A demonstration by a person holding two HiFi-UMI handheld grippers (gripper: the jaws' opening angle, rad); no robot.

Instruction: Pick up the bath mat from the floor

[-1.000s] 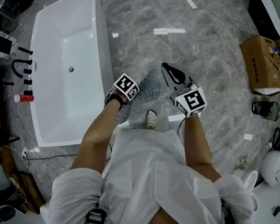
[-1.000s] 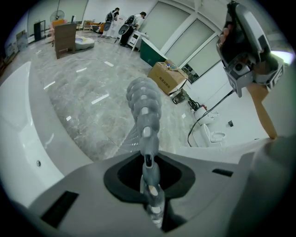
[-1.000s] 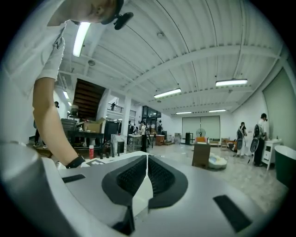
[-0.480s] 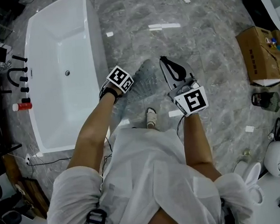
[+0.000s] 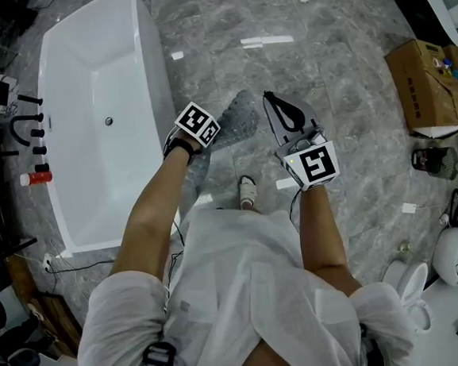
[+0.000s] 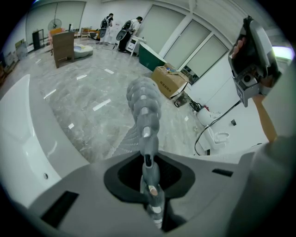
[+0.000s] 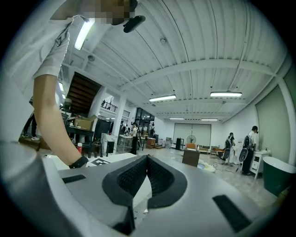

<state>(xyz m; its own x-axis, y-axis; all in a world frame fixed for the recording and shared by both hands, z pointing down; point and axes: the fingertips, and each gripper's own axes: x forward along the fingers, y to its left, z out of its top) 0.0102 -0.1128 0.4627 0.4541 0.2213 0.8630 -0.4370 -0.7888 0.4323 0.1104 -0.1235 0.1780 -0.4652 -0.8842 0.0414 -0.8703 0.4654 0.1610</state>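
Note:
The grey studded bath mat [image 6: 144,106] hangs rolled and edge-on from my left gripper [image 6: 148,159], which is shut on its edge. In the head view the mat [image 5: 238,120] droops above the marble floor, just right of the left gripper's marker cube [image 5: 198,125] and close to the bathtub. My right gripper [image 7: 147,159] is shut with nothing between its pads and points level across the room. In the head view the right gripper [image 5: 283,116] is held just right of the mat, apart from it.
A white bathtub [image 5: 95,110] stands at the left, with black taps and a red-capped bottle [image 5: 36,177] beside it. The person's shoe [image 5: 247,191] is under the mat. A cardboard box [image 5: 432,89] and white fixtures [image 5: 450,254] sit at the right.
My left gripper has carried the mat a little toward the bathtub. The right gripper has stayed almost where it was.

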